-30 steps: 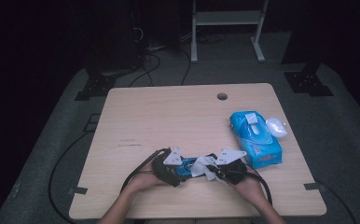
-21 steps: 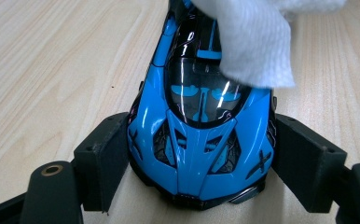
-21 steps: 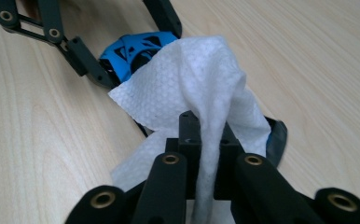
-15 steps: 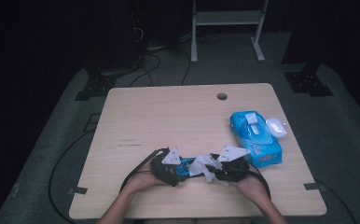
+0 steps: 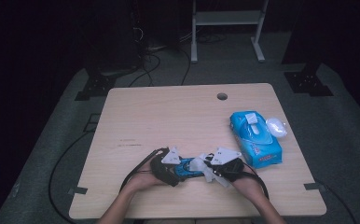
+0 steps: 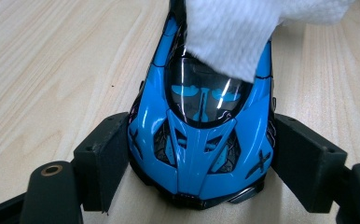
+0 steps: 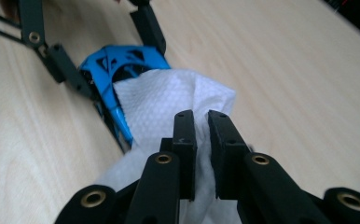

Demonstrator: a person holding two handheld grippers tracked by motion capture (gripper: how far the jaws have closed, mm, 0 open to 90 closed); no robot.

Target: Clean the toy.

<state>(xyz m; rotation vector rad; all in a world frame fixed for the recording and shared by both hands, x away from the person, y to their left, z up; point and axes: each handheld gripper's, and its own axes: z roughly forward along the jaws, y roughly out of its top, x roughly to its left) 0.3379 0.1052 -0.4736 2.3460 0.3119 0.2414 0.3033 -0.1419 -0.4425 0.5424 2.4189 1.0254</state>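
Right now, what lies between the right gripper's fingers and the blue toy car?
A white paper wipe, pinched by the right gripper, drapes over the blue toy car; the right gripper view shows it.

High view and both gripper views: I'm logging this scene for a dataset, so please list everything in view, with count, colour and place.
Toy car: one, glossy blue with black trim, near table edge, clamped between the left gripper's jaws.
Paper wipe: one, white, draped over the car, pinched by the right gripper.
Wipes packet: one, blue, soft plastic, right side of table.
Crumpled wad: one, white, beside the packet.
Wooden table: one, light, round hole near far edge.
Metal stand: one, pale, on the floor beyond.
Left gripper: black, shut on car.
Right gripper: black, jaws just closing on the wipe.
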